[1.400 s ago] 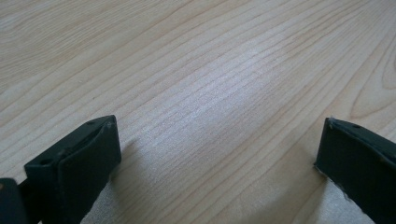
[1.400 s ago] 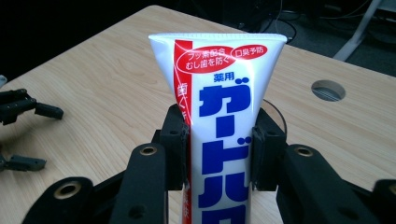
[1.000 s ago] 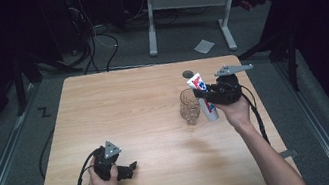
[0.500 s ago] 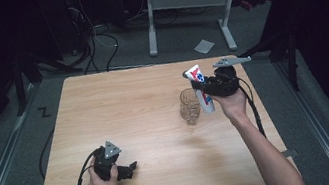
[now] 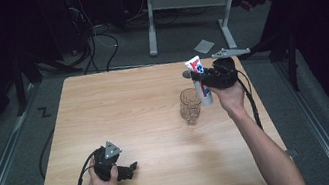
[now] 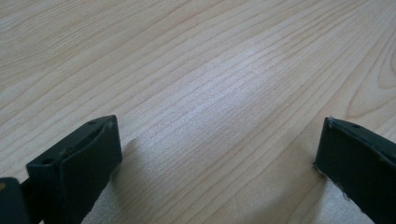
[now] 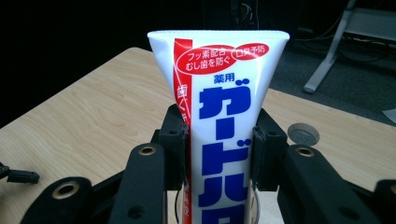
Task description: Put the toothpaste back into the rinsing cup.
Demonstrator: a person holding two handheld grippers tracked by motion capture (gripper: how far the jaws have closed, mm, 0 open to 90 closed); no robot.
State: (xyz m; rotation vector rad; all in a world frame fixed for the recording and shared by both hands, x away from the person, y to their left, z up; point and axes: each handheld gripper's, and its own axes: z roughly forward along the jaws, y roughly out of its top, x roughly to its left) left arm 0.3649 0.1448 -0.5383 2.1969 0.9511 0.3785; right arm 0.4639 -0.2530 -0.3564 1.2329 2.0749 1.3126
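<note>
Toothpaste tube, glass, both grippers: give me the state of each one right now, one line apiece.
toothpaste tube: upright, crimped end up, clamped between the jaws, lifted above the glass.
glass: upright on the table, nothing seen inside it.
right gripper: shut on the toothpaste tube, held over the glass.
left gripper: jaws wide apart, holding nothing, low over the table.

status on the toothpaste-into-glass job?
Done: the right hand-held gripper is shut on the toothpaste tube and has it lifted upright, crimped end up. In hand: the tube hangs beside the glass, apparently near its rim. Left: probably lowering it in and letting go. The left hand-held gripper rests open on the table.
</note>
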